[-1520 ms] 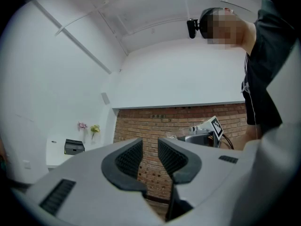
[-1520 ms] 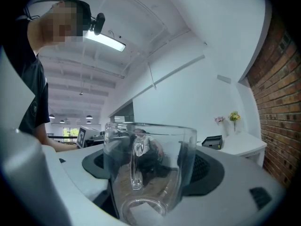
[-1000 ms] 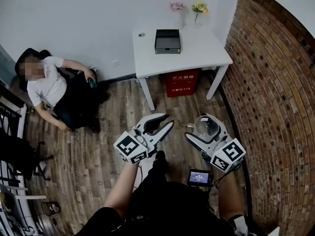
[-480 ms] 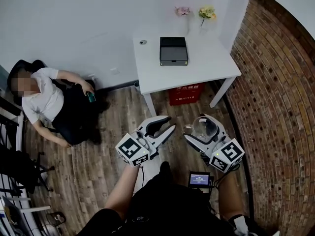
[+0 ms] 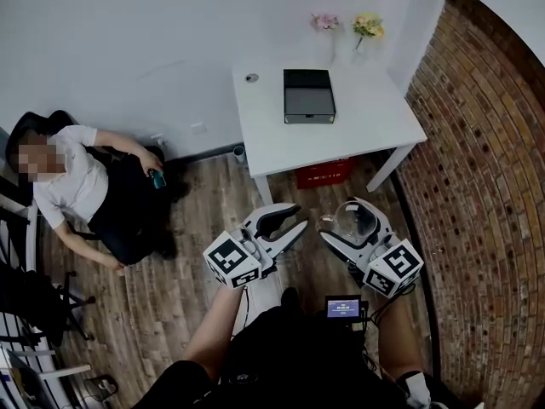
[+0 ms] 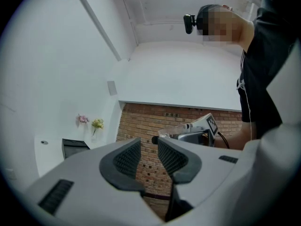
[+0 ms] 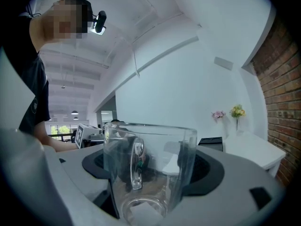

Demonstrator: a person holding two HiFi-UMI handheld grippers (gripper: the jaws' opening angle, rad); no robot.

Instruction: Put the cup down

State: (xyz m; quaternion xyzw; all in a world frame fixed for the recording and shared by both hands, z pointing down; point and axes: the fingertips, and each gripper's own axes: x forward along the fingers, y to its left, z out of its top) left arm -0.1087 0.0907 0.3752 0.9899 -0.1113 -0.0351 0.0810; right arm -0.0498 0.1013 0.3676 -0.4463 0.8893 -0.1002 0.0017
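The right gripper [image 5: 352, 225] is clasping a clear glass cup [image 7: 150, 166] between its wide-spread jaws, holding it upright above the wooden floor [image 5: 179, 271]. The left gripper [image 5: 288, 220] is hanging just to its left, jaws slightly parted and empty. Ahead of both, a white table [image 5: 366, 130] is standing, carrying a black box [image 5: 308, 95] and, at its far edge, two small flowers [image 5: 369, 25]. A red box [image 5: 328, 173] is sitting beneath it. A brick wall [image 5: 485, 186] is running close along the right gripper's right, and a person [image 5: 85, 186] is sitting well off to the left
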